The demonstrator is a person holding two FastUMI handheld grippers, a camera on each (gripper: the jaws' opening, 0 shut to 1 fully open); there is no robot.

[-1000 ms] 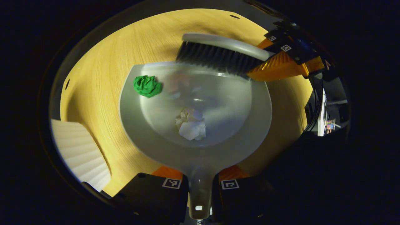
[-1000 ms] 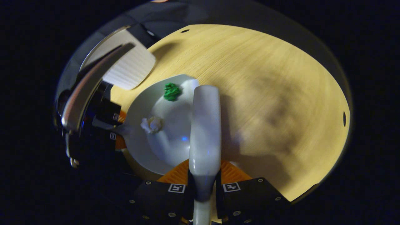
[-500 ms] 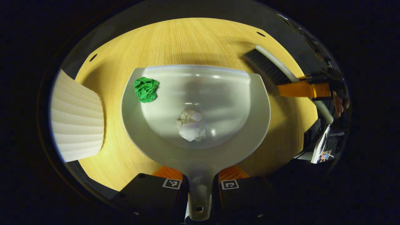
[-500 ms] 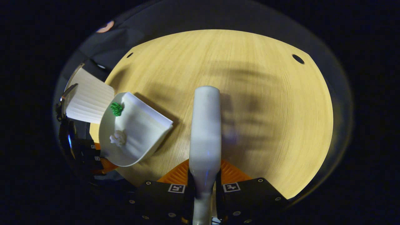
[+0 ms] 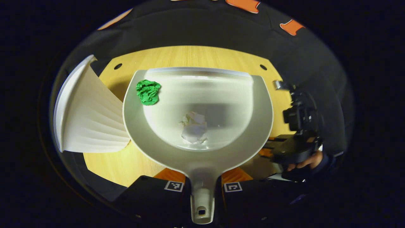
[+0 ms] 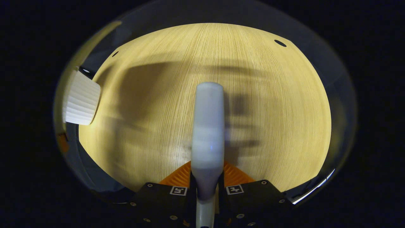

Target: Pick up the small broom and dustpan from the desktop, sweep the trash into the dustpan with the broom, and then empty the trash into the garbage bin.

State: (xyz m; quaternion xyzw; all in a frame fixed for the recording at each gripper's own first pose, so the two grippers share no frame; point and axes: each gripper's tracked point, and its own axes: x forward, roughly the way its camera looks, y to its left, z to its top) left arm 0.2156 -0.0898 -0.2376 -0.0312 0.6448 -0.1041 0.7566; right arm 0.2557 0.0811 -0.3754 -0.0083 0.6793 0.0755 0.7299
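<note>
Dustpan (image 5: 202, 148): pale moulded plastic with a rigid shell, judged light and stiff. Its narrow handle runs to 6 o'clock in the left gripper view, where the left tool (image 5: 202, 186) is clenched on it, a finger on either side. The handle is the right place to take hold; the smooth plastic may twist in the grip if the pan is tipped fast.

Green paper wad (image 5: 148, 91): crumpled, resting high on the pan's sloped wall at about 10 o'clock, near the lip. Judged almost weightless and free to roll, so it would be first to fall when the pan tilts.

White paper wad (image 5: 194, 128): crumpled, lying in the pan's deepest part, centre. Equally light and loose.

Small broom (image 6: 207, 126): its pale rounded back points to 12 o'clock in the right gripper view, above the wooden desk (image 6: 284, 110). The right tool (image 6: 207, 190) is grasping its neck. Stiff body; the bristles are hidden here.

Garbage bin (image 5: 88, 117): white, ribbed, just beside the pan's rim at 9 o'clock. Judged thin-walled and easily nudged.

Stage, as judged: trash collected, emptying not yet done.
</note>
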